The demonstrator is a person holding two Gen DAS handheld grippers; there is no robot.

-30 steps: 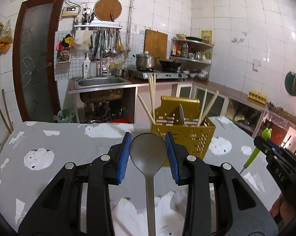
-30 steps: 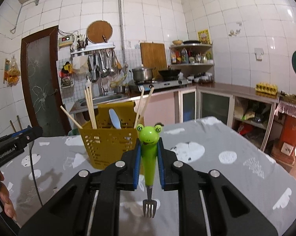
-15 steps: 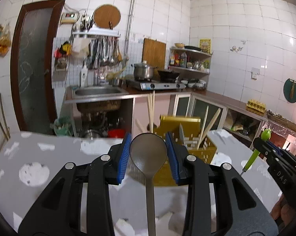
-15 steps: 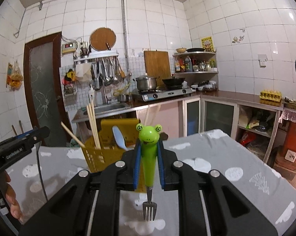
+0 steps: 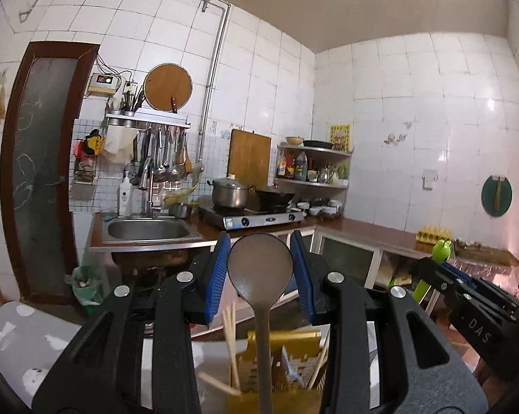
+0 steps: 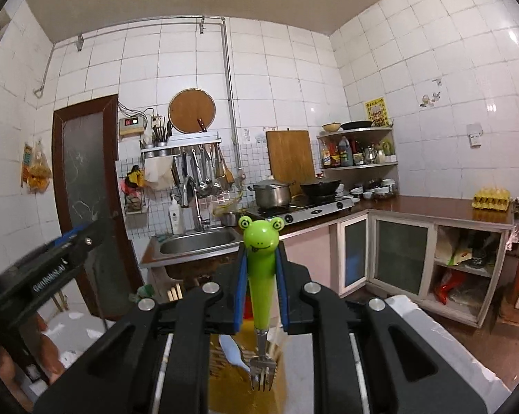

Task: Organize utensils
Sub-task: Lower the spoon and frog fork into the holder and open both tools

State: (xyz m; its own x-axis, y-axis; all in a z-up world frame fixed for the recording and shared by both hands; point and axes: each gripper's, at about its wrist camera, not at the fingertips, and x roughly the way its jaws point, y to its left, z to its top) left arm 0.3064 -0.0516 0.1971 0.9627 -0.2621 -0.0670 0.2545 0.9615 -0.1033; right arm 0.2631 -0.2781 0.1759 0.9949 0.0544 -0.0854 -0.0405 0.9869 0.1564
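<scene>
Jaws of the left gripper (image 5: 260,277) clenched one spoon (image 5: 260,269), centre frame. Right gripper (image 6: 260,288) clenched one frog-handled fork (image 6: 261,276) above one yellow caddy (image 6: 242,390), lower centre.

Background kitchen fittings: a steel sink (image 5: 148,230) is sitting in the counter beside a two-burner gas stove (image 5: 259,218), which is carrying a lidded steel pot (image 5: 229,194) and a dark wok (image 5: 272,197). A round wooden board (image 5: 168,86) and a row of ladles (image 5: 162,158) are hanging on the tiled wall above the sink, with a rectangular cutting board (image 5: 249,157) leaning behind the stove and a corner shelf of bottles (image 5: 312,169) standing to its right. A brown-framed glass door (image 5: 38,172) is standing at far left, and a yellow egg tray (image 5: 433,232) is resting on the right-hand counter.
</scene>
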